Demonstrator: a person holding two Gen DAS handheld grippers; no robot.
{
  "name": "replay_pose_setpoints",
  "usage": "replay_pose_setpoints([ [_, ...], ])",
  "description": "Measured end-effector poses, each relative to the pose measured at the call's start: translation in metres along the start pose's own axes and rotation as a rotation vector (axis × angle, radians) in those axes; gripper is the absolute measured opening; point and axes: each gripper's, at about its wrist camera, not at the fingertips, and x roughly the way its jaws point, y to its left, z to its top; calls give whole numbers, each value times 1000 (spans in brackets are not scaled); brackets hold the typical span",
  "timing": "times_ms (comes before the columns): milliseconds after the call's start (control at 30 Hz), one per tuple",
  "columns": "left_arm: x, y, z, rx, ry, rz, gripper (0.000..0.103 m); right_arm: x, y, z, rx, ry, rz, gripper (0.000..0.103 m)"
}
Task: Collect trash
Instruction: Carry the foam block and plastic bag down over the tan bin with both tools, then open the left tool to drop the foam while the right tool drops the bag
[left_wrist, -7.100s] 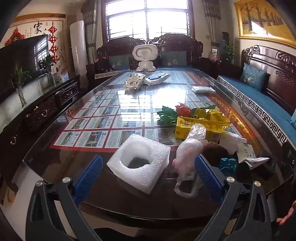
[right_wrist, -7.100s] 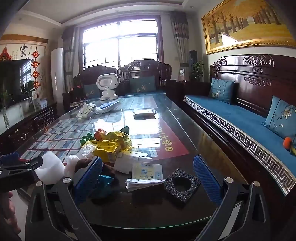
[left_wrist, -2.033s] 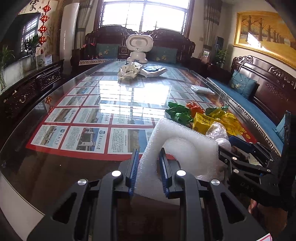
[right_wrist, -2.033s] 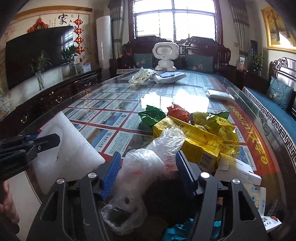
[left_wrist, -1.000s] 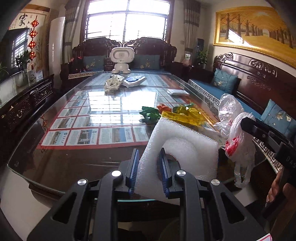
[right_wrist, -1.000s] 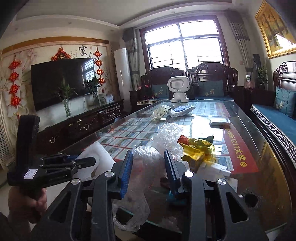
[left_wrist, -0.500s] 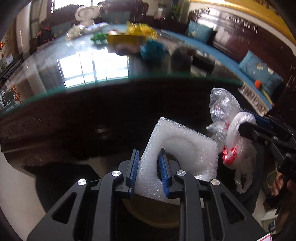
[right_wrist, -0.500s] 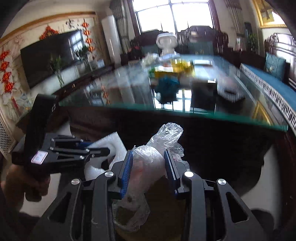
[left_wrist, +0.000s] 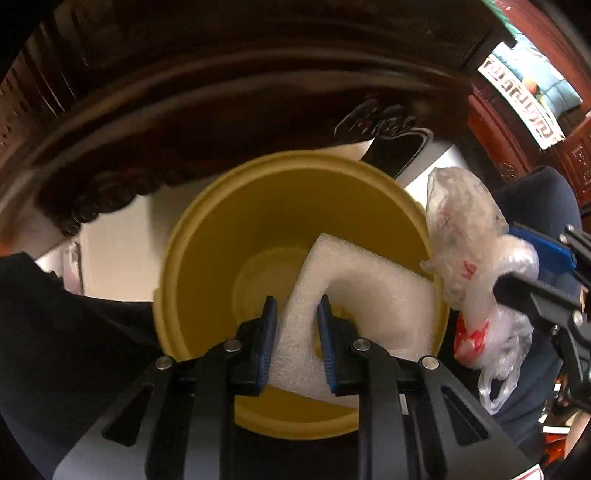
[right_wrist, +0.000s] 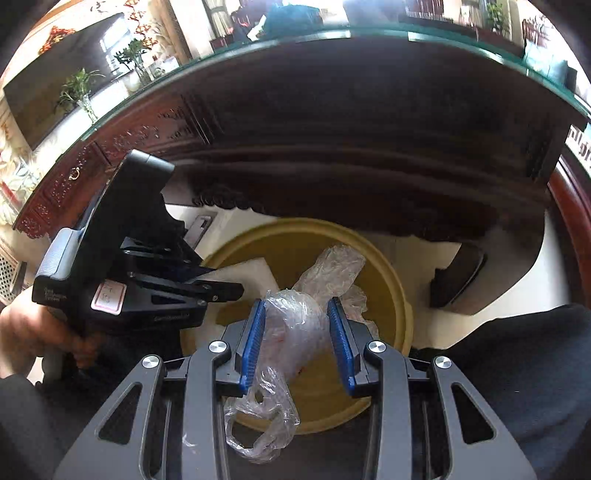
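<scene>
Foam (left_wrist: 354, 291) is held over the yellow bin (left_wrist: 207, 258) now. Half a second ago the dark table edge was seen behind it, and only a sliver of the bin showed under it. Seven seconds ago the white foam piece was lying flat on the glass table top.

The left gripper (left_wrist: 294, 325) is closed tight on one edge of the foam, with a blue pad pressed on each side. The foam is tilted, and most of it is seen inside the round mouth of the bin. It cannot be told if the foam touches the bin wall.

The plastic bag (right_wrist: 295, 328) is pinched between the blue pads of the right gripper (right_wrist: 297, 341). The gap between the pads looks wider than it did half a second ago. The bag is crumpled and clear, with a bit of red on it. Its top end sticks out over the bin, and its loose end hangs down by the gripper body. In the left view the bag (left_wrist: 469, 254) is seen just beside the right rim of the bin.

The carved wooden table side (right_wrist: 332, 140) is seen above the bin in both views. The white floor (left_wrist: 122, 251) is seen beside the bin.
</scene>
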Motion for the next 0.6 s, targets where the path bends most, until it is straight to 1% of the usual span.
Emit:
replay_pose_setpoints([
  [100,9,5,-2,1,30,-10,25,6,-5,3,7,24,5,35],
  [167,12,5,-1,8,48,-17,33,8,-7,3,15,36,13,35],
  [200,14,4,-1,12,52,-17,48,11,-6,3,17,39,14,35],
  [233,13,4,-2,17,52,-14,59,12,-6,4,19,45,16,35],
  [300,11,5,-5,31,52,-2,62,16,-7,6,18,52,17,35],
  [333,10,4,-5,36,54,-4,66,19,-7,7,15,53,16,35],
  [367,9,5,-5,41,54,-7,68,20,-7,7,13,54,12,35],
  [500,8,0,-1,65,45,6,73,24,-9,9,12,64,12,35],
  [600,0,4,0,57,27,3,74,27,-9,9,18,75,11,35],
])
